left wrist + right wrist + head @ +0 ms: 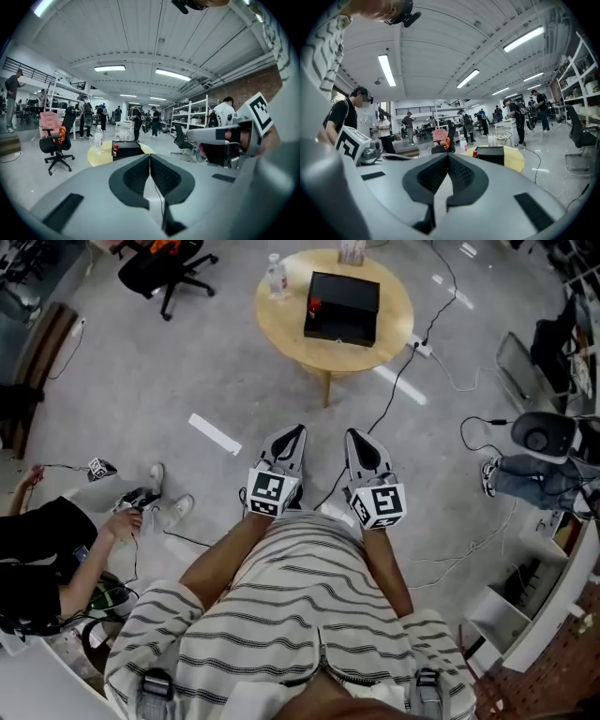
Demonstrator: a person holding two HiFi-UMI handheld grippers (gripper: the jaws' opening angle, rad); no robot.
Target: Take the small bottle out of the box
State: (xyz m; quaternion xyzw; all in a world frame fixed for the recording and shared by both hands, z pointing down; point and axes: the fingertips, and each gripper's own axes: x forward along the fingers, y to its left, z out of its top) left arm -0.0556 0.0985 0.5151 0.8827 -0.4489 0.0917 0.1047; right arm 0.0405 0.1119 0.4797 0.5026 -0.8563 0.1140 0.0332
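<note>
Black box (pixel 342 307): sits on the round wooden table (pixel 281 329), well ahead of the person.
Small bottle (pixel 313 306): red-capped, upright at the box's left edge; too small to tell more.
Handling: probably light, stiff and smooth-sided; pinch just under the cap and lift straight up.
Left tongs (pixel 297 432): pressed together, empty.
Right tongs (pixel 353 435): pressed together, empty, beside the left.

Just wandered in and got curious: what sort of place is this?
Probably a big open workshop or lab: a bare concrete floor, storage shelves along one side, strip lights overhead, and a round table with a black box on it.
</note>
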